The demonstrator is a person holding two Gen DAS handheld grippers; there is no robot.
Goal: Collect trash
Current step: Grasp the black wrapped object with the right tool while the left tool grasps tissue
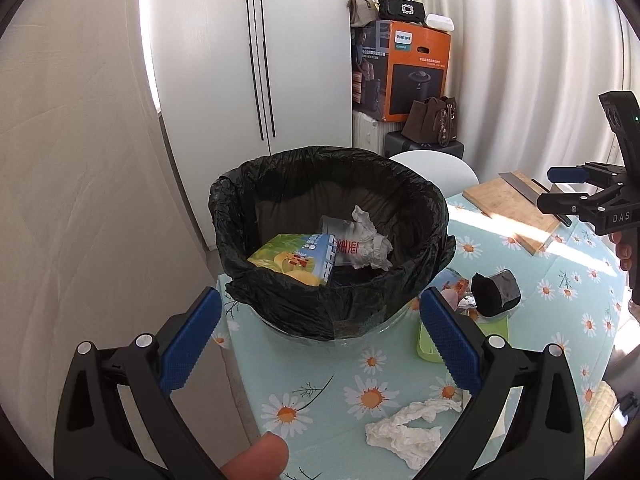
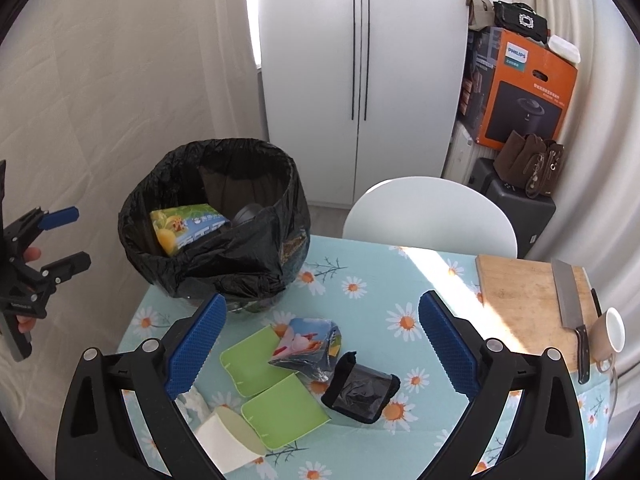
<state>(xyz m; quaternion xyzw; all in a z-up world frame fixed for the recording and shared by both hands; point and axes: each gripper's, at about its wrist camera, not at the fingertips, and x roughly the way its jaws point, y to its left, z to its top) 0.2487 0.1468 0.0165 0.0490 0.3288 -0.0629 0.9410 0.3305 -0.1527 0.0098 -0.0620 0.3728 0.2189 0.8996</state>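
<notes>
I have the left tool [image 1: 320,320] spread wide and empty, held over the near rim of the trash bin [image 1: 332,240]. The bin stands on the desk [image 2: 372,292], lined with a black bag, and already holds a yellow-and-blue carton [image 1: 296,258], a white printed wrapper and a crumpled tissue [image 1: 370,238]. My right tool [image 2: 322,330] is also spread wide, gripping nothing, and hangs above the loose trash in front of the bin: a green folded card [image 2: 272,384], a colourful snack wrapper [image 2: 308,336], a black pouch [image 2: 360,388] just right of the wrapper, and a white paper cup [image 2: 228,436] lying on its side nearest me. Another crumpled tissue [image 1: 412,426] lies on the desk, in front of the bin. Well right of the bin a cutting board [image 2: 520,300] carries a cleaver [image 2: 570,300], with a mug [image 2: 610,332] beside it.
</notes>
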